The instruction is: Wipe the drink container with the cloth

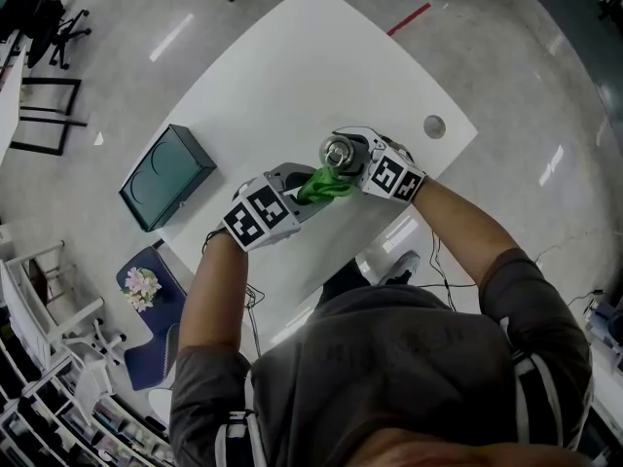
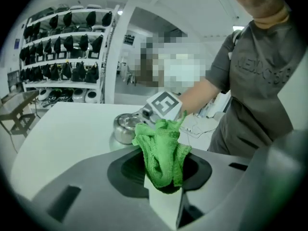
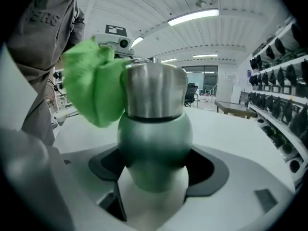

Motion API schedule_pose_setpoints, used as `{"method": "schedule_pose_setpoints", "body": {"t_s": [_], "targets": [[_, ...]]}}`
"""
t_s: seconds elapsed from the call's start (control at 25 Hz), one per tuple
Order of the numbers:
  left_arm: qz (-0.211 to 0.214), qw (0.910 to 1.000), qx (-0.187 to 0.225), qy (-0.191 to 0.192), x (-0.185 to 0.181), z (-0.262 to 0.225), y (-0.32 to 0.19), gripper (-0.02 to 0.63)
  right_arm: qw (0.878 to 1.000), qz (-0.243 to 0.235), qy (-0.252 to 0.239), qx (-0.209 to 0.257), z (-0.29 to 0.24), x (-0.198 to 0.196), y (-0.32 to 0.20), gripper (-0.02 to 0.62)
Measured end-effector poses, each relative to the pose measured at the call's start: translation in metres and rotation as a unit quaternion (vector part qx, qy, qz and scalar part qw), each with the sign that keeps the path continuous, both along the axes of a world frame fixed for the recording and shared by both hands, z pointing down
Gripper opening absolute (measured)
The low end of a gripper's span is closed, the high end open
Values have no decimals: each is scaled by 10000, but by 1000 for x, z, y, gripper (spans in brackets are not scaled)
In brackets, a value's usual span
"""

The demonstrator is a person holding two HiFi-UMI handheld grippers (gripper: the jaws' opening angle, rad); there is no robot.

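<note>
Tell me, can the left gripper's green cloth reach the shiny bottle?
Probably yes. The cloth in the left gripper seems to touch the side of the drink container, which the right gripper holds; nothing sits between them.

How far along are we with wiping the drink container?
Done: the right gripper grips the drink container and the left gripper grips the cloth. In hand: the cloth sits against the side of the container's steel top. Left: wiping the rest of it; how much is already wiped cannot be told.
</note>
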State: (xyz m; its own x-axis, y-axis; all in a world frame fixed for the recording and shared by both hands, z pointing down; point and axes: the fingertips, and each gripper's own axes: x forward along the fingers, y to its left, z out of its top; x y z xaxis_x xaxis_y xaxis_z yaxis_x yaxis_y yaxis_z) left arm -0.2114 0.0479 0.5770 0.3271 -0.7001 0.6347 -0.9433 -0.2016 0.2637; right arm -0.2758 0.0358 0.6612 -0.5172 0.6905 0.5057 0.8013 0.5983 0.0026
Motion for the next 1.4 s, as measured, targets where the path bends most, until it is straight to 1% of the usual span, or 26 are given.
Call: {"method": "schedule_pose_setpoints", "body": {"t_s": [0.04, 0.12, 0.28, 0.4, 0.48, 0.6, 0.68, 0.88, 0.96, 1.04, 1.12, 1.16, 1.24, 1.28, 1.32, 1.4], "targets": [[-56, 9999, 77, 118, 6, -3, -7, 110, 10000, 12, 6, 1, 0, 0, 0, 364], [-275, 9993, 117, 225, 5, -8, -20, 110, 10000, 7, -37, 25, -1, -1, 0, 364], [-629, 9974, -74, 344, -4, -12, -29, 110, 9998, 132, 83, -133, -1, -1, 1, 364], [-988, 9929, 5, 656, -9, -15, -25, 110, 9998, 170, 19, -99, -1, -2, 0, 364], [-1217, 9894, 73, 792, -18, -18, -17, 110, 9999, 142, -40, -61, -2, -3, 1, 364], [-1457, 9867, -45, 715, -35, -13, -1, 112, 9999, 122, -104, -45, -3, -4, 1, 364], [-1541, 9857, -115, 671, -45, -9, 5, 112, 9998, 119, -137, -31, -3, -4, 0, 364], [-1421, 9882, -258, 505, -62, -3, 3, 112, 9994, 275, 43, -191, -2, -3, 0, 364], [-1392, 9888, -346, 423, -69, -1, 5, 114, 9995, 277, -17, -174, -4, -4, 1, 364], [-1527, 9868, -410, 361, -79, 2, 11, 113, 9996, 244, -112, -88, -4, -5, 0, 364], [-1641, 9852, -363, 329, -92, 3, 11, 112, 9996, 239, -126, -34, -2, -5, -1, 364], [-1610, 9860, -307, 296, -97, 3, 6, 112, 9996, 242, -107, -30, -1, -4, -1, 364], [-1421, 9894, -178, 240, -107, 3, -7, 110, 9996, 238, -117, -16, -2, -4, -1, 364], [-1316, 9908, -100, 286, -110, 2, -14, 112, 9996, 229, -148, 1, -2, -5, -1, 364], [-1208, 9918, 12, 415, -111, -1, -22, 110, 9996, 220, -172, 16, -3, -5, 0, 364], [-931, 9917, 256, 852, -106, -10, -41, 110, 9996, 207, -185, 30, -3, -4, 1, 364]]}}
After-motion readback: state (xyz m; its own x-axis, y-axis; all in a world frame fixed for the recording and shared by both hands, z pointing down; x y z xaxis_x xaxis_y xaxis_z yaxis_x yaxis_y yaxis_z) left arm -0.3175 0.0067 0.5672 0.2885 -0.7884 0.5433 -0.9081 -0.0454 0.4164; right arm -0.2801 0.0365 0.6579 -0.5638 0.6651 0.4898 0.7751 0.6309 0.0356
